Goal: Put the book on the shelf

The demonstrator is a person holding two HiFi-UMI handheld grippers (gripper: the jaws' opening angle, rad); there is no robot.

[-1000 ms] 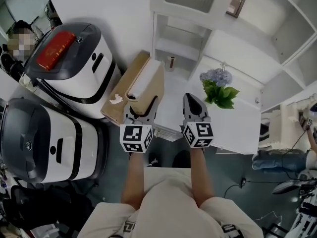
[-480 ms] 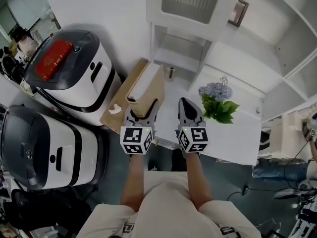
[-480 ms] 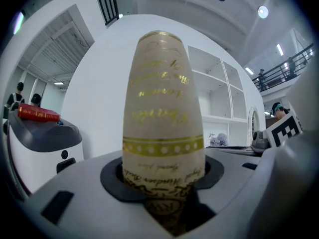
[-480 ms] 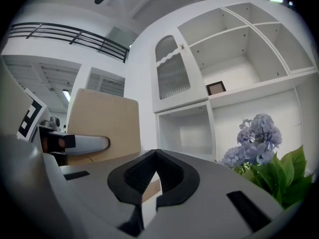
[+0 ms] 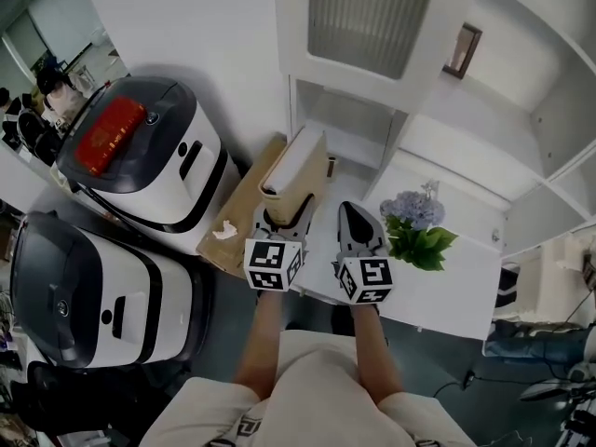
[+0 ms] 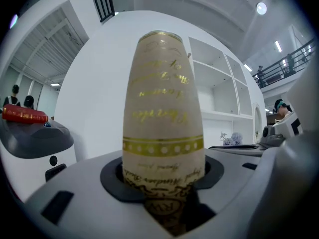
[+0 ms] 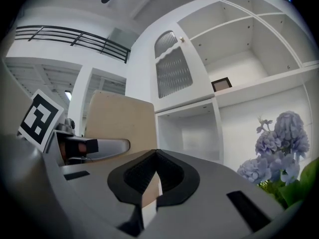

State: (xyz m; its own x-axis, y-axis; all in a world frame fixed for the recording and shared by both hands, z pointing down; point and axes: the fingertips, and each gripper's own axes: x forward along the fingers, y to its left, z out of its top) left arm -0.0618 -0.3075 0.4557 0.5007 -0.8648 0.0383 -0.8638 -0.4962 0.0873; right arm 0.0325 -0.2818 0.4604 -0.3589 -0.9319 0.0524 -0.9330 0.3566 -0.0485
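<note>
Book point(image 5: 296, 168) upright at centre of head view, spine clamped between jaws of left hand-held gripper point(image 5: 283, 216), just before open shelf point(image 5: 346, 124). Gold spine lettering warped, unreadable in left gripper view; spine's lower end buried between jaws. Right hand-held gripper point(image 5: 355, 214) empty, jaws closed together, over counter point(image 5: 452, 282).

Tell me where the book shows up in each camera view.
Head view: the book sits just left of centre, clamped in the left gripper.
Left gripper view: its gold-lettered spine fills the centre, between the jaws.
Right gripper view: its tan cover stands left of centre.
Shared landmark: the blue flowers, right of the book in every view.
</note>
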